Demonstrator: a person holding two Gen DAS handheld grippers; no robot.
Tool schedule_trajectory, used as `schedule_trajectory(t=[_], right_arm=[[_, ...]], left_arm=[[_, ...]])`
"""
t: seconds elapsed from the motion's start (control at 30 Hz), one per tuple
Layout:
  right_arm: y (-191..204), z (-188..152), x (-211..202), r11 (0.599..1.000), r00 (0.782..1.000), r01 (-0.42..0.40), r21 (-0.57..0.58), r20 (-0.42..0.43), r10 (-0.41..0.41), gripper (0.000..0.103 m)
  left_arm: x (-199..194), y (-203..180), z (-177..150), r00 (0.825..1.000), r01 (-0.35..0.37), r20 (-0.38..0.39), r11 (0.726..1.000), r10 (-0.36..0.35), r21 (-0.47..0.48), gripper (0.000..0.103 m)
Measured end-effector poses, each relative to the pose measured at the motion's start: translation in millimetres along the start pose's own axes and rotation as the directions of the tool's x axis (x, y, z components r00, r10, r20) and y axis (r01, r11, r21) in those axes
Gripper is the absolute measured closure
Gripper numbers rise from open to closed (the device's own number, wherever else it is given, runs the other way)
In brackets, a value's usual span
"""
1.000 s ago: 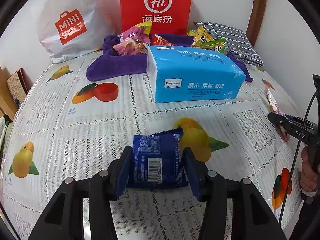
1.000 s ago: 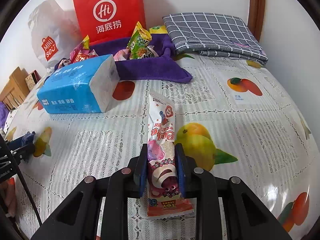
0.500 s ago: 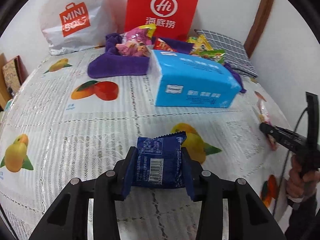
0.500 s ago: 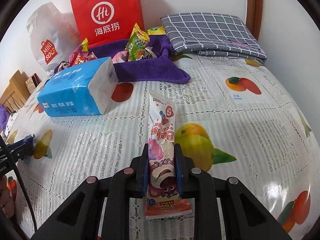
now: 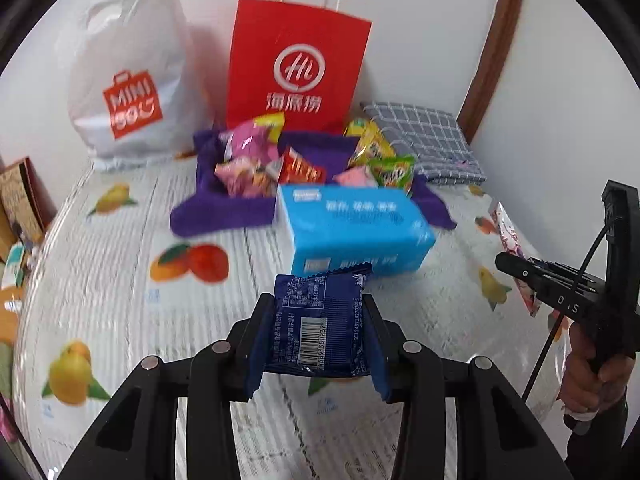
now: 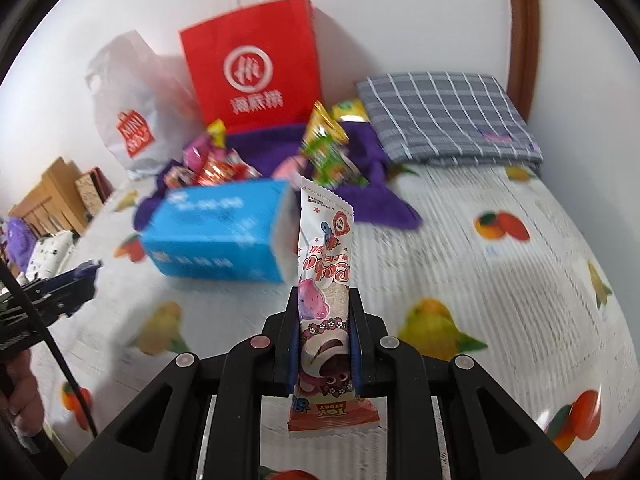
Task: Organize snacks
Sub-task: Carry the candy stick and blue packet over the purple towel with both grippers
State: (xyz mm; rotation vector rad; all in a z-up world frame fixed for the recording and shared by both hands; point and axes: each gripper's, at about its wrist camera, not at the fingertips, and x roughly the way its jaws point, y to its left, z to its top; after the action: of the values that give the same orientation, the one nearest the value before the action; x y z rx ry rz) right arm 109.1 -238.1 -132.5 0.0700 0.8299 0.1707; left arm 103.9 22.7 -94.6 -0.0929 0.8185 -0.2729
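My left gripper [image 5: 318, 312] is shut on a dark blue snack packet [image 5: 320, 320] with a barcode, held above the fruit-print tablecloth [image 5: 120, 280]. My right gripper [image 6: 325, 308] is shut on a long pink and white snack stick packet [image 6: 326, 280], held upright above the table; it also shows at the right of the left wrist view [image 5: 508, 236]. Behind the blue tissue pack [image 5: 352, 232] a purple towel [image 5: 224, 212] holds several snack packets [image 5: 248, 160].
A red paper bag [image 5: 296, 72] and a white plastic bag [image 5: 128, 80] stand against the back wall. A folded grey checked cloth [image 6: 444, 116] lies at the back right. Wooden furniture [image 6: 52, 196] stands off the table's left side.
Both grippers have risen and tilted up with their packets still held. The bags and the back wall now fill more of both views.
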Motion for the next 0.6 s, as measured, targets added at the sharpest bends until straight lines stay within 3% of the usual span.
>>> schedule_trajectory(t=[0.4, 0.6], right_arm=[[37, 59, 1, 0.997, 0.994, -0.075, -0.032, 0.079, 0.077, 0.083], [54, 83, 19, 0.992, 0.989, -0.11, -0.066, 0.091, 0.116, 0.083]], left_arm=[[13, 18, 55, 0.996, -0.026, 0.079, 1.0, 0.028, -0.015, 0.063], [27, 38, 61, 0.996, -0.008, 0.088, 0.999, 0.012, -0.044, 0.063]])
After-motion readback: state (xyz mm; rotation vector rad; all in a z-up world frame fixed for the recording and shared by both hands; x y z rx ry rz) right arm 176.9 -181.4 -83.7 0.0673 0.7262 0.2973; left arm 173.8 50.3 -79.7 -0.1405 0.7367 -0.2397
